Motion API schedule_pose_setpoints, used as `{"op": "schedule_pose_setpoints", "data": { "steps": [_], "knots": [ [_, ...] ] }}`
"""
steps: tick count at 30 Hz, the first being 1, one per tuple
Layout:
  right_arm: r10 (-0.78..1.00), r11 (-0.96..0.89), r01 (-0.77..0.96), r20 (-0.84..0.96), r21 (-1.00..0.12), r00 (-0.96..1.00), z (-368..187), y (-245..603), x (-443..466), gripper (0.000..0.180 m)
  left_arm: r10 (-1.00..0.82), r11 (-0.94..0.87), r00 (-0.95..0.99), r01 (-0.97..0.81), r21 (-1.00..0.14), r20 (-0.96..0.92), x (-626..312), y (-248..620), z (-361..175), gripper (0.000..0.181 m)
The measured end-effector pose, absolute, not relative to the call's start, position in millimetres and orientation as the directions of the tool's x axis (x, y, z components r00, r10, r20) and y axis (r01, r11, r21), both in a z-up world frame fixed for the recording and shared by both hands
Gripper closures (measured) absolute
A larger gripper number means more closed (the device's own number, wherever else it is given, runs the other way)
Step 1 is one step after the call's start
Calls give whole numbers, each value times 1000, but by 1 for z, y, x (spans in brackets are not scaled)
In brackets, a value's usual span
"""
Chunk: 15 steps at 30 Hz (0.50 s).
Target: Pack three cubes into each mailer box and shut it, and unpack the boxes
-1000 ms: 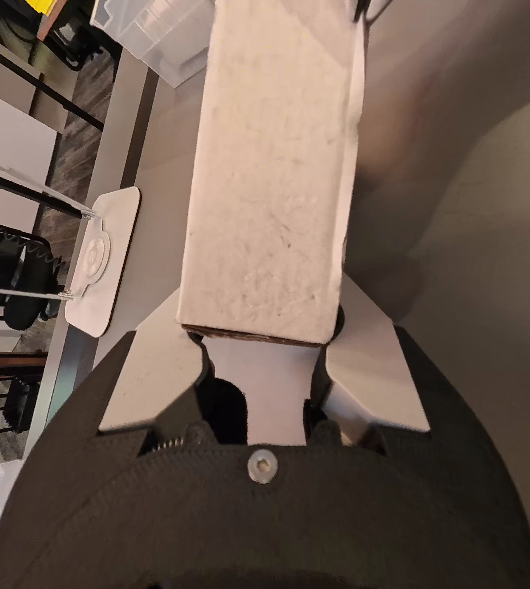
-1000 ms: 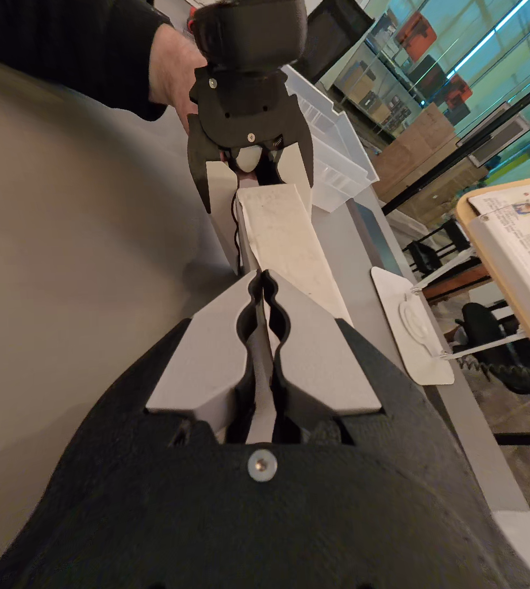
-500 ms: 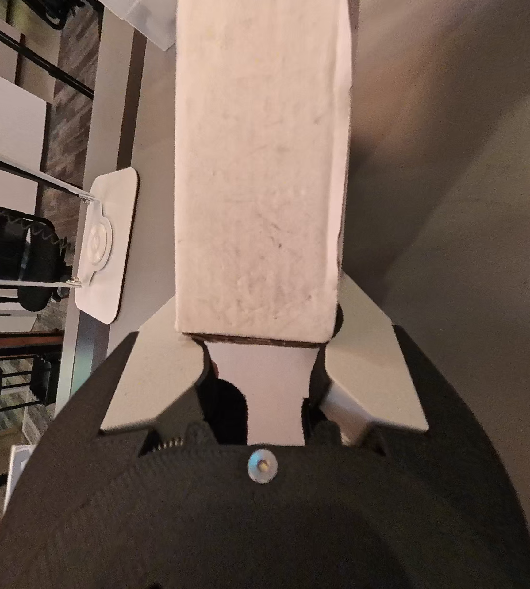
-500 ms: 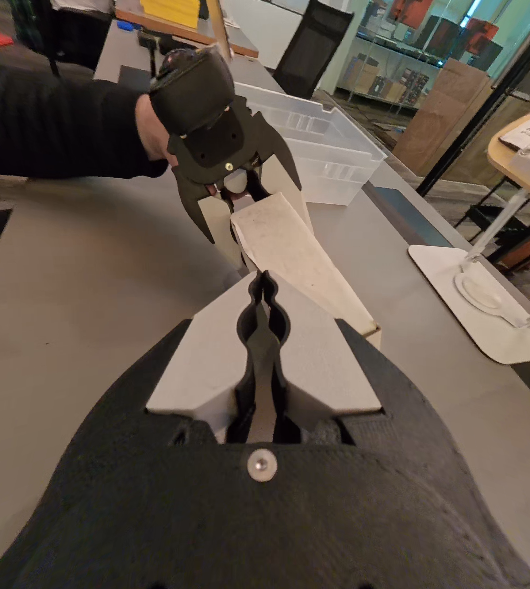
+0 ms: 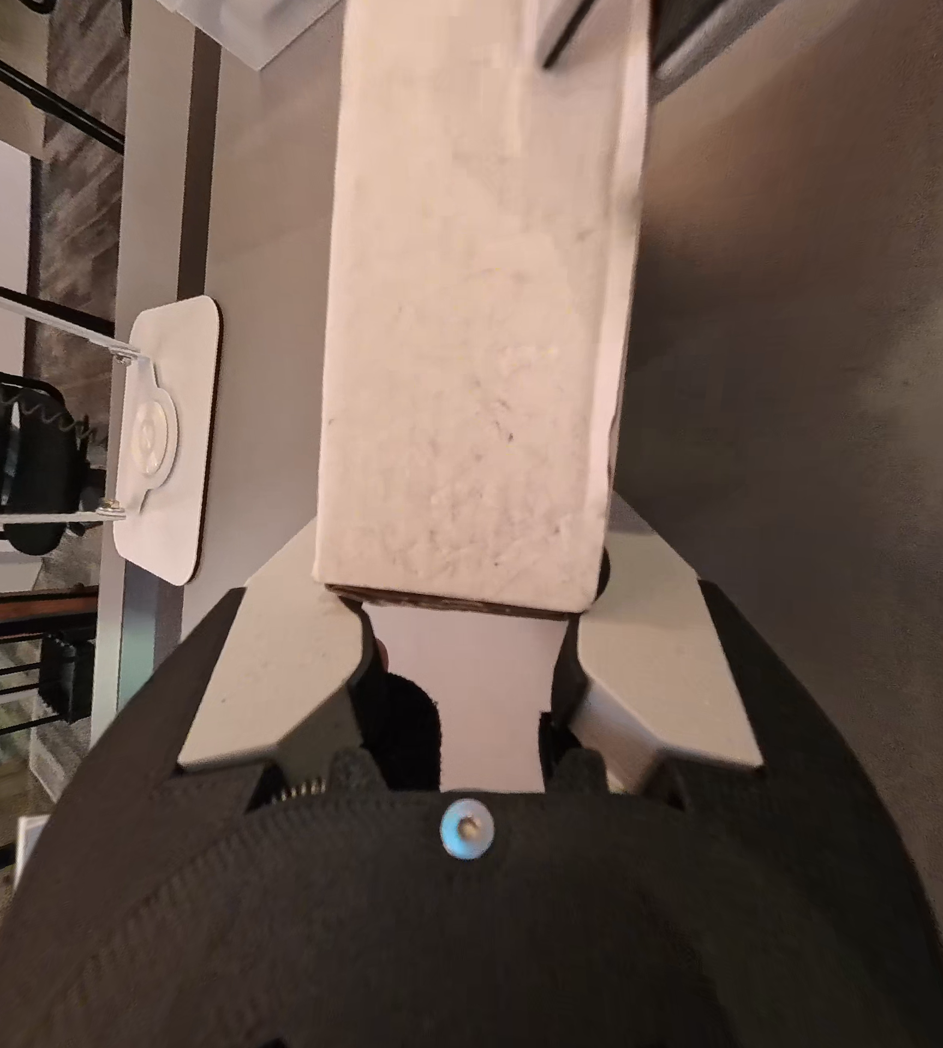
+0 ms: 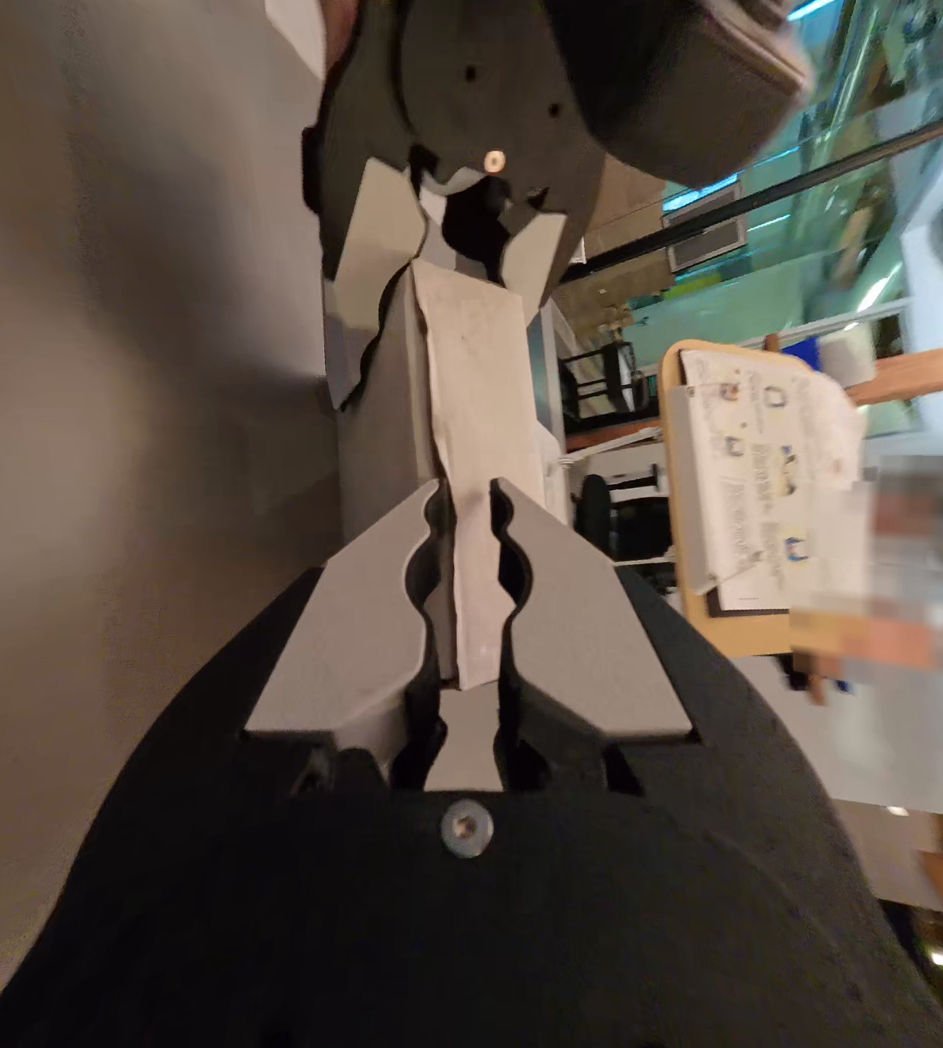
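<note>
A white mailer box (image 5: 475,283) is held between my two grippers above the grey table (image 5: 798,453). My left gripper (image 5: 461,573) is shut on one end of the box, one finger on each long side. In the right wrist view the box (image 6: 475,397) runs from my right gripper (image 6: 469,499) up to the left gripper (image 6: 452,295). My right gripper is shut on a thin white panel at the box's other end. No cubes are in view, and the inside of the box is hidden.
A white stand base (image 5: 169,442) sits near the table's edge left of the box. A clear plastic bin's corner (image 5: 254,22) shows at the top. A wooden board with papers (image 6: 741,482) and a black chair (image 5: 4,453) stand off the table.
The right wrist view has rolled sharply and moved closer to the left gripper. My right gripper's fingers stand wider apart on the panel than before. The left grip is unchanged.
</note>
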State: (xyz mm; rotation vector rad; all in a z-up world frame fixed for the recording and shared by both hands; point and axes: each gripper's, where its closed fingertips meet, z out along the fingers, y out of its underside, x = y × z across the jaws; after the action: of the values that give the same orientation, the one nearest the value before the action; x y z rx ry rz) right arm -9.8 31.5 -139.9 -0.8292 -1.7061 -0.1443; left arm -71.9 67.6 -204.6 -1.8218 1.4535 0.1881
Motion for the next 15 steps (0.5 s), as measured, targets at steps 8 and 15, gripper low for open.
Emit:
{"op": "schedule_pose_setpoints", "data": {
  "steps": [8, 15],
  "knots": [
    [123, 738, 673, 991, -55, -55, -136, 45, -16, 176, -769, -71, 351, -877, -474, -534, -72, 71, -205, 112],
    [248, 699, 689, 968, -192, 17, -131, 56, -21, 178, -764, -111, 390, -864, -491, -513, -74, 73, -204, 112]
  ]
}}
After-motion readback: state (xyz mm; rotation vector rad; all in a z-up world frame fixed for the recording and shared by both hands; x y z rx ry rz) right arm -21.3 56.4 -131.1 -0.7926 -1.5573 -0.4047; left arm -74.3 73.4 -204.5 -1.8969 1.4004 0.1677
